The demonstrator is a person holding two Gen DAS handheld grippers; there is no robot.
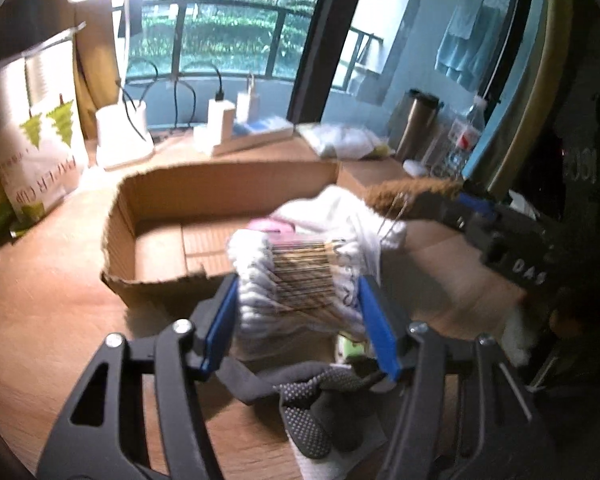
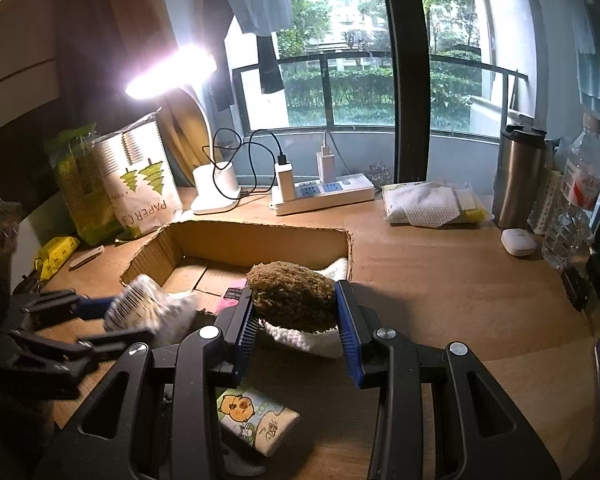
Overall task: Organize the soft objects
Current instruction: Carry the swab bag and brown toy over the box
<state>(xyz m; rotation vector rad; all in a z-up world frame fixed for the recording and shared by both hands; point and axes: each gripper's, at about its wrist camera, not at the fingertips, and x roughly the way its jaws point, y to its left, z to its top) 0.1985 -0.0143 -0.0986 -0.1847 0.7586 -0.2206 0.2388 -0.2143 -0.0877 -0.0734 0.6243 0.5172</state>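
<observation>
The white paper bag with green tree prints carries "PAPER CUP", its last letters cut off. The black body of the right gripper shows "DAS".

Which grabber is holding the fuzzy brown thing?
The right gripper is pinching the fuzzy brown soft item with its white underside. The left gripper holds something different: a white cotton bundle wrapped in plastic with a barcode.

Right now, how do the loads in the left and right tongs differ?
The left tongs grip a white cotton bundle with a barcode label; the right tongs grip a brown fuzzy item with a white knit edge. The bundle looks motion-blurred, the brown item sharp. Both are soft, clamped between blue pads, near the cardboard box.
</observation>
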